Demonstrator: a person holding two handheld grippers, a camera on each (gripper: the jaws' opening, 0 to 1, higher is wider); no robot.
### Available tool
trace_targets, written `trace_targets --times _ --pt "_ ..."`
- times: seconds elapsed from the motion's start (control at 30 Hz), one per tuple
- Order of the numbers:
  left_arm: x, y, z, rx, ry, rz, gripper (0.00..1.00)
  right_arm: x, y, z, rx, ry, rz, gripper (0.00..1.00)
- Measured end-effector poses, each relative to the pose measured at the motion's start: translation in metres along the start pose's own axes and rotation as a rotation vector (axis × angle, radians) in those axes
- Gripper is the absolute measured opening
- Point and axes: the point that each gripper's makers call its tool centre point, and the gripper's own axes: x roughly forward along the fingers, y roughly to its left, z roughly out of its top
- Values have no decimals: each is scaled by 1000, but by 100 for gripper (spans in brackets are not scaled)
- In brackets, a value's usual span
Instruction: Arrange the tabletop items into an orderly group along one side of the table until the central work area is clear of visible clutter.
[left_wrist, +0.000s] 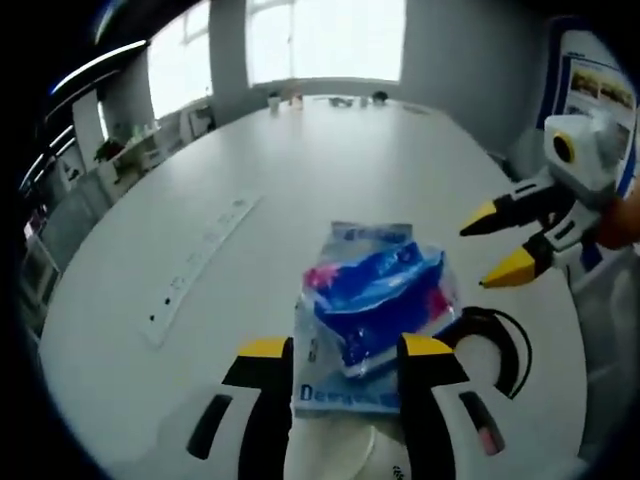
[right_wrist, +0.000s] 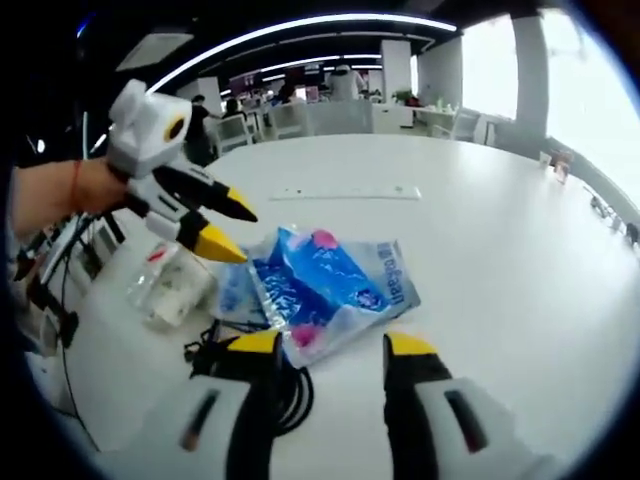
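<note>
Left tool (left_wrist: 340, 352): jaws spread wide, one on either side of the near end of the blue-and-pink plastic packet (left_wrist: 372, 312). Nothing gripped yet, as far as we can tell. In the right gripper view it comes in from the left (right_wrist: 232, 228), tips parted just above the packet's edge.

Right tool (right_wrist: 332, 350): also open and empty, hovering at the near edge of the packet (right_wrist: 325, 285). In the left gripper view it hangs off to the right (left_wrist: 500, 242), apart from the packet.

Packet: lying flat, roughly mid-tabletop, with a second paler pack (right_wrist: 235, 292) tucked partly under it.

Other clutter: a black cable (right_wrist: 262, 385) coiled right by the packet, a small clear bag (right_wrist: 172, 285) to the left, and a long white strip (left_wrist: 197, 268) further out on the white tabletop (left_wrist: 330, 170).

Step in hand: we reckon it's grabbing the packet to shift it to the side.

How to do it well: we'd let just one tool take it. The left looks better lined up. Pinch the crinkly film near an edge, not the puffy middle, since that stuff will likely slip.

Watch for: the cable snagging and dragging along, and the pack underneath sliding away.

Where to: we'd carry it to the edge beside the clear bag so the group stays tight.
</note>
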Motion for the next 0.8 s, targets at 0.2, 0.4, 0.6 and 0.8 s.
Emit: trace_targets --times 0.2,0.4,0.6,0.8 --pt "8 1 -7 53 56 3 36 7 1 -5 10 18 -5 38" --pt "14 3 -10 83 87 10 33 13 2 -8 23 37 -11 35" --pt "19 5 -14 102 116 14 31 19 2 -12 43 52 -17 33" --pt "22 4 -16 115 136 12 28 21 3 -15 60 62 -18 28"
